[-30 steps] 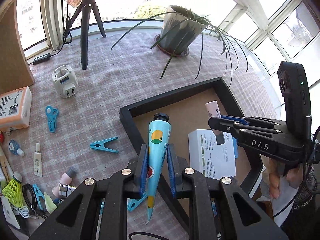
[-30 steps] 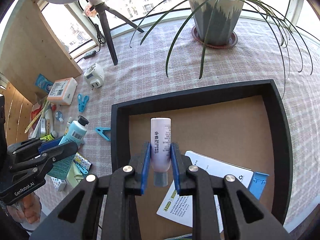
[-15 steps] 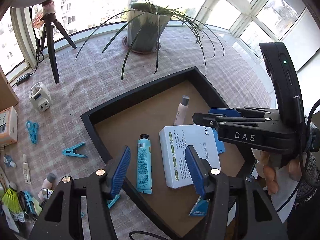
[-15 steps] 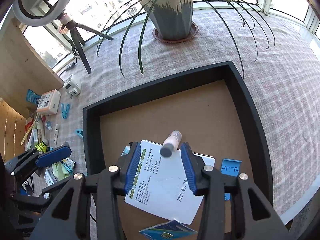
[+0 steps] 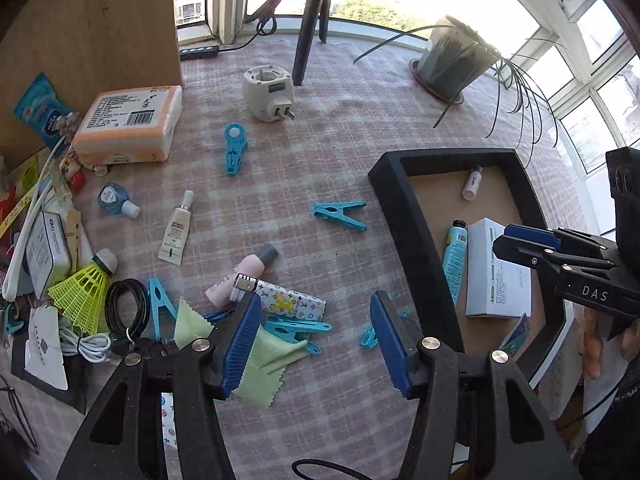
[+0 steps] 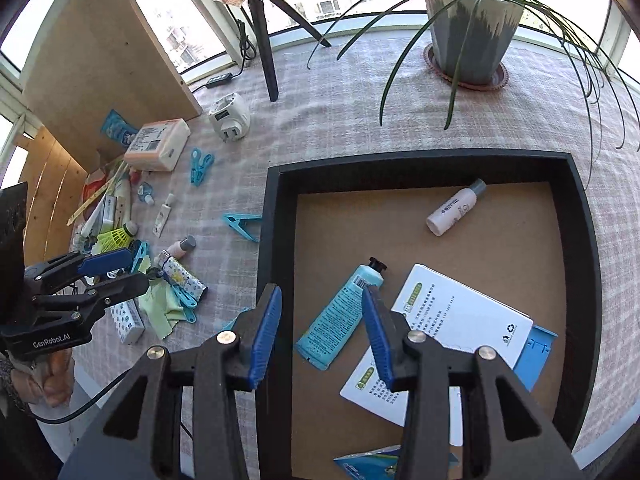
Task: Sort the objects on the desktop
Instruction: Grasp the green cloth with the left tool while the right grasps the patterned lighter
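Right wrist, teal tube [image 6: 345, 312] diagonal, cap far-right

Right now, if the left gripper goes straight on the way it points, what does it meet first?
Probably the patterned lighter and blue clothespins lying between the open fingers of the left gripper, though depth is hard to judge.

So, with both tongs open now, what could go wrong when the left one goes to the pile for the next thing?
1. The clothespins, green cloth and patterned lighter overlap below the left tongs, so one grasp could catch several things.
2. The tray's black wall stands close beside that pile; a carried thing could knock it.
3. The right tongs hang over the tray near the teal tube, and may collide with the returning left.
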### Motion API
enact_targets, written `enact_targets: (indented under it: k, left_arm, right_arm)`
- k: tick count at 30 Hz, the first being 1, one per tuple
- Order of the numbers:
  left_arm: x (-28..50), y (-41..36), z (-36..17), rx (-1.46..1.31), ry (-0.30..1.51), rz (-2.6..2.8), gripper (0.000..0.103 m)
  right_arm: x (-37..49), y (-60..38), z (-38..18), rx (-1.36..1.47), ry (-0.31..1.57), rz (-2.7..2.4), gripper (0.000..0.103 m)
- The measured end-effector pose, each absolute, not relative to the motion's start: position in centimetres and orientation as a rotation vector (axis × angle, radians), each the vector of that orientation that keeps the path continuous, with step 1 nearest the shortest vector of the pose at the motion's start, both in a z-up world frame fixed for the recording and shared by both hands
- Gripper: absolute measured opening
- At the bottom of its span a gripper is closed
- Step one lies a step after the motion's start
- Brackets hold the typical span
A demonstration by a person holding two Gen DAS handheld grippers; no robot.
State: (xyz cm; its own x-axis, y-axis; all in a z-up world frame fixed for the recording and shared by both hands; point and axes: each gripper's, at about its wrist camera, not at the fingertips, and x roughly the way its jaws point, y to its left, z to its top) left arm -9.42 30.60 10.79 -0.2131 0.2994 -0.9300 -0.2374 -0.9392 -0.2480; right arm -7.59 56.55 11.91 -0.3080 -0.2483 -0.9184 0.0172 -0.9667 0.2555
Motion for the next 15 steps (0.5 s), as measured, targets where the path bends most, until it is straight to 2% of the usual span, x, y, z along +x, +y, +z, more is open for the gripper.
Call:
enact_targets:
  k: [5, 9, 15]
  left_arm:
    - [-8.6, 26.4, 8.3, -1.818, -0.208, 2.213, 0.054]
    - [-7.6, 25.4, 6.7, -1.866, -0.275, 2.205, 0.055]
    - [-6.5, 25.0, 4.7, -1.907, -0.34, 2.21, 0.055]
  right_arm:
    - [-8.4, 51.0, 10.6, 1.717, -0.193, -2.299, 0.041]
    - [-9.4, 46.8, 9.0, 1.71, -0.1, -2.224, 0.041]
    - [-10.3, 42.8, 6.7, 1.716, -0.061, -2.132, 0.041]
